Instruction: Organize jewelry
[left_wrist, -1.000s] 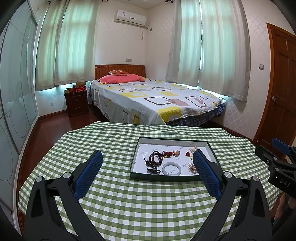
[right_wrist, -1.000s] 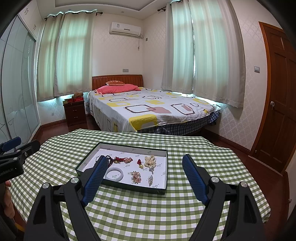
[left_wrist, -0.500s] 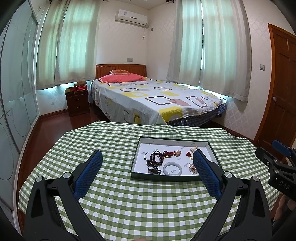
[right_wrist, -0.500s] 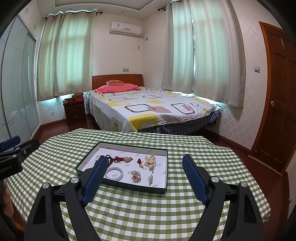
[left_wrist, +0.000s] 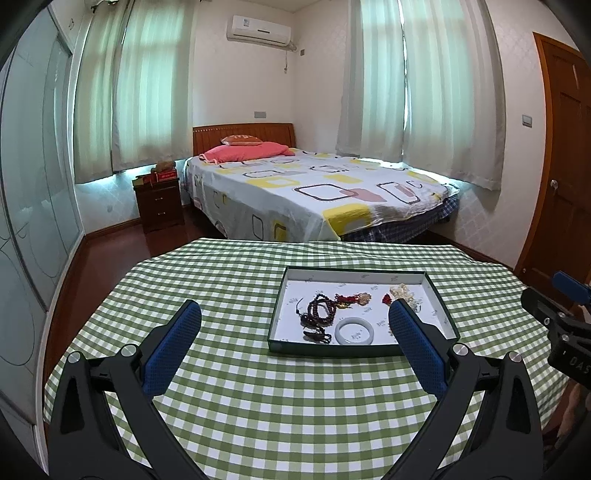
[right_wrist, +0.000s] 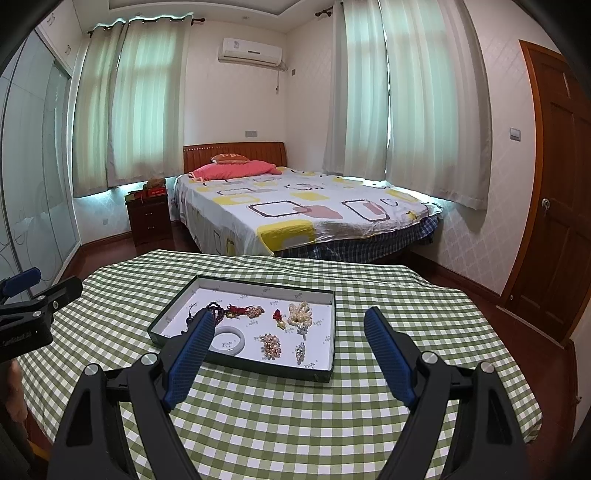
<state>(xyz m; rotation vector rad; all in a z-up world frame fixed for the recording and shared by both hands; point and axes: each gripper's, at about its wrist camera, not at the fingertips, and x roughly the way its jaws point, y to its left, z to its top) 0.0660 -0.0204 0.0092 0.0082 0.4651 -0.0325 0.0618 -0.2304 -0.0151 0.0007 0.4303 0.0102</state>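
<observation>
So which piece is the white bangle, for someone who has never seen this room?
On the green checked tablecloth lies a shallow dark tray of jewelry. The white bangle lies near its front edge, beside dark brown beads: the only plain, smooth ring.

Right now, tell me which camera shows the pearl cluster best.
The right wrist view. There the pearl cluster lies in plain sight in the tray, between the open right gripper's fingers. In the left wrist view it sits at the tray's far right, partly hidden behind a blue finger of the left gripper.
</observation>
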